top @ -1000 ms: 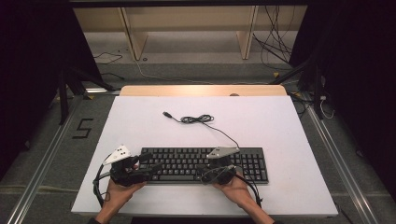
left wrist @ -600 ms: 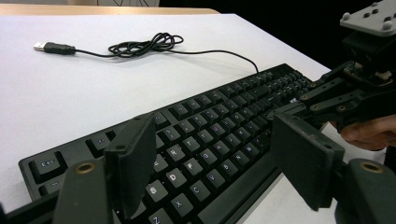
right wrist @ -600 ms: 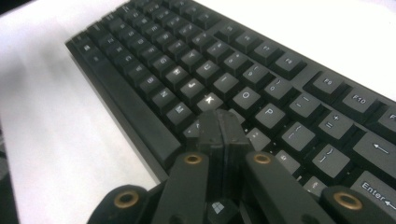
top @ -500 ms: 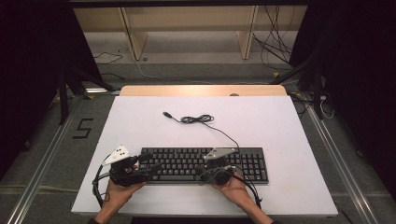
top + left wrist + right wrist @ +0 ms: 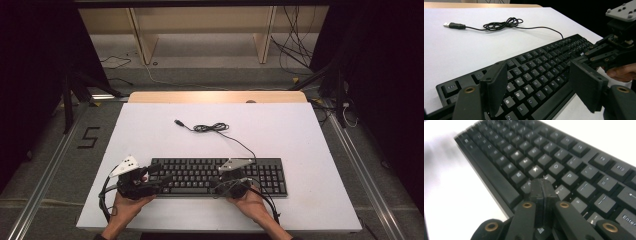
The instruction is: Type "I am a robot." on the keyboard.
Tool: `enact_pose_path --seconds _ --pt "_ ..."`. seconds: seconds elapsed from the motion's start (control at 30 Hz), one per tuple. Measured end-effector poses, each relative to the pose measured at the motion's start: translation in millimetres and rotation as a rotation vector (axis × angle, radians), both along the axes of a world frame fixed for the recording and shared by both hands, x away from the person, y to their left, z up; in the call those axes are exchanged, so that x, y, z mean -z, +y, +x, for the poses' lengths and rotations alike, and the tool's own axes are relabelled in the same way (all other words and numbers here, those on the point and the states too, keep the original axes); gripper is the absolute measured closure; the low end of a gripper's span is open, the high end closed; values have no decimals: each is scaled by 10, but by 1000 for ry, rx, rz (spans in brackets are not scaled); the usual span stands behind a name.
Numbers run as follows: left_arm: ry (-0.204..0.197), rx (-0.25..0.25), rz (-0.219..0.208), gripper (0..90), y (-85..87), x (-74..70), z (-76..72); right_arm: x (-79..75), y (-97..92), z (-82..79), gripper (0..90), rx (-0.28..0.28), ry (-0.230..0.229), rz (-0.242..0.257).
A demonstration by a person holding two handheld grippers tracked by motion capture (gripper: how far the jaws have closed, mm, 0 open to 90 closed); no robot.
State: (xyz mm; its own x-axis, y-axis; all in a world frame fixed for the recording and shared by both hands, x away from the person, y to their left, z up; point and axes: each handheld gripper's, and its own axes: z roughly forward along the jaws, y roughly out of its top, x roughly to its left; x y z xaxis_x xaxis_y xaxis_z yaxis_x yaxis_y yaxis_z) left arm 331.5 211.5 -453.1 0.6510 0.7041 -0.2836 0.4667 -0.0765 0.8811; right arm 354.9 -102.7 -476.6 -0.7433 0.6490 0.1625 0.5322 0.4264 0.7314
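On the desk (image 5: 300,135), the keyboard (image 5: 200,172) lies lengthwise along the near edge. Right gripper (image 5: 543,185), jaws pressed together, points down at the keys near the spacebar; left gripper (image 5: 541,85), jaws spread, hovers over the left end.

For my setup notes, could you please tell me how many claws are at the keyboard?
2. The left claw stands open over the left end of the keyboard; the right claw is shut, its tips together over keys right of the middle.

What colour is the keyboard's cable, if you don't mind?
Black cable, clearest in the left gripper view.
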Motion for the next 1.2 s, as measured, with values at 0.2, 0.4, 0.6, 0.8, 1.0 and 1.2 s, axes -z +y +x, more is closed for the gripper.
enact_pose_path --seconds 0.2,0.4,0.6,0.8,1.0,1.2 --pt "-1 1 1 309 0 -2 0 -115 -124 -10 790 31 -27 73" --pt "0 5 5 308 -8 -2 -2 -236 -264 -40 631 38 -58 121" --pt "-1 5 6 307 -2 -5 -2 -328 -334 -57 542 44 -75 168" --pt "-1 1 1 307 -1 -6 -3 -354 -366 -76 492 46 -88 186" --pt "0 5 6 307 -3 -6 -2 -376 -409 -102 413 48 -104 195" --pt "2 5 5 304 -4 -4 0 -399 -467 -142 363 53 -122 210"
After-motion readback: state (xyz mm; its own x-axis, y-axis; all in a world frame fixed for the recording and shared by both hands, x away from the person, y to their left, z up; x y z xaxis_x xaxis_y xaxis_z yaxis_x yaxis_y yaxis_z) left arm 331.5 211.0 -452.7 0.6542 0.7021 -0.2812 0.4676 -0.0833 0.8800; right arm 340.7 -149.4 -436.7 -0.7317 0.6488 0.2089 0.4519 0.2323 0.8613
